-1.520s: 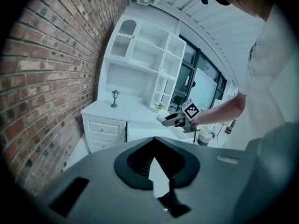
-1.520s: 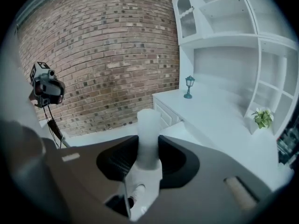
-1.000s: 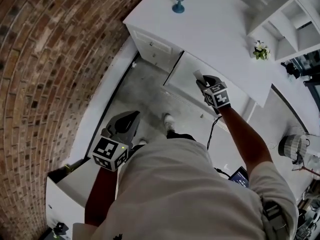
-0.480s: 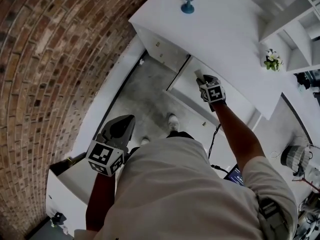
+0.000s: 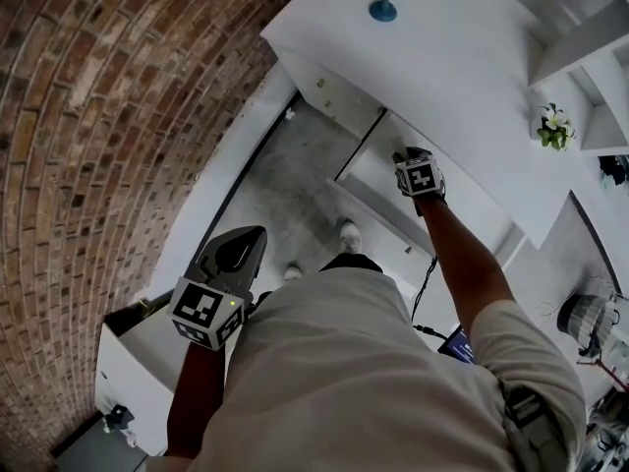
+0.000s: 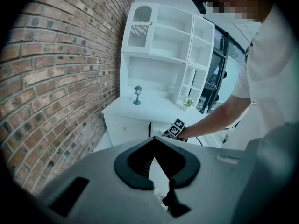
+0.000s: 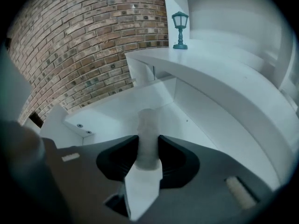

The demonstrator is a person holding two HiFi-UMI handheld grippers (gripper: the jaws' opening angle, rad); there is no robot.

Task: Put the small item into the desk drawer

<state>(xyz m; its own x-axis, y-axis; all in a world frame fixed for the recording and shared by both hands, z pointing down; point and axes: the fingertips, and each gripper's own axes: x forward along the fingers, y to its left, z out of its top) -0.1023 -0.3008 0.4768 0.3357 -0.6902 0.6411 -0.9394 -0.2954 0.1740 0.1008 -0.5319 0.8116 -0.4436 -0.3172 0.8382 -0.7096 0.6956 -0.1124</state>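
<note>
Small pale cylinder (image 7: pixel 148 125) clamped between the right gripper (image 7: pixel 148 148) jaws, poised just above the open drawer (image 7: pixel 107 113) under the white surface (image 5: pixel 442 67). Left gripper (image 5: pixel 241 249) hangs near the brick wall (image 5: pixel 98 116), jaws together, empty.

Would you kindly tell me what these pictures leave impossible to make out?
- The small item: blurred in the right gripper view, lower end hidden between the jaws.
- The drawer inside: head view, covered by the right gripper and the desk top.
</note>
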